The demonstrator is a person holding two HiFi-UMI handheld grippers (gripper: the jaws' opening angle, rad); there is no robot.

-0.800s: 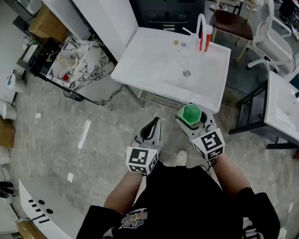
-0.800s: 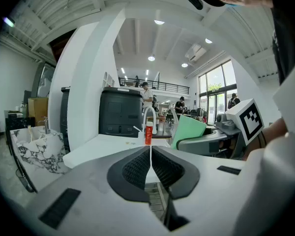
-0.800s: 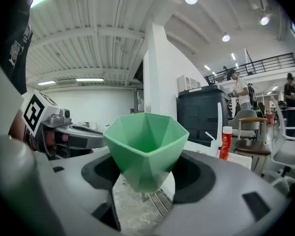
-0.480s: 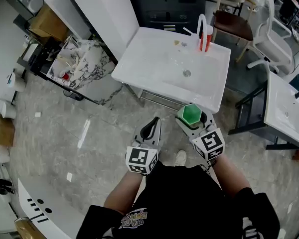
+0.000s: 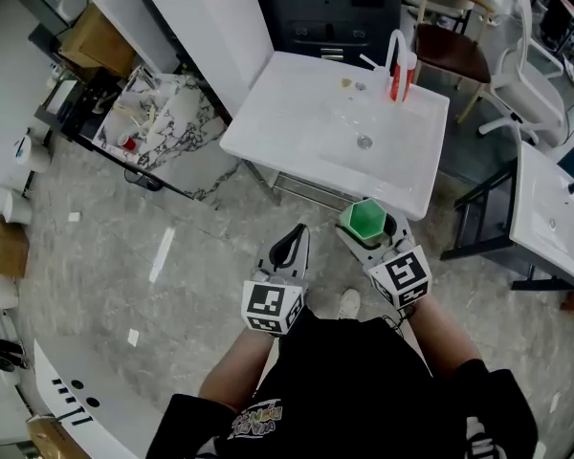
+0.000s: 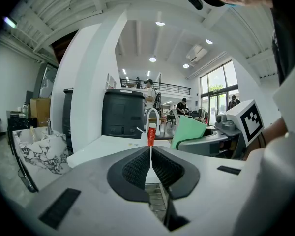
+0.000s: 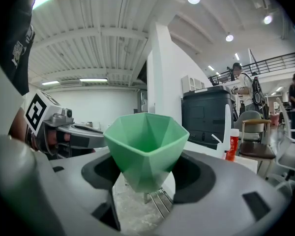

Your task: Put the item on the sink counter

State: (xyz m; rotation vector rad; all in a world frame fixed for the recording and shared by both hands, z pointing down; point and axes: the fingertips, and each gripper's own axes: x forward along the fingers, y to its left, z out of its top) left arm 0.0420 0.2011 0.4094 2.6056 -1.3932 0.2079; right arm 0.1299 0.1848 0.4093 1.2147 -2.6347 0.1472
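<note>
Green faceted cup (image 7: pixel 146 146) sits upright between the jaws of the right gripper (image 5: pixel 369 228), which stand wide and clamp it on both sides. In the head view it is held over the floor, just short of the near edge of the white desk (image 5: pixel 287 127) with the sink basin. The left gripper (image 5: pixel 291 245) is beside the right one, jaws pressed together, nothing between them. A red bottle (image 5: pixel 399 77) stands by the faucet (image 5: pixel 393 48) at the desk's far edge.
</note>
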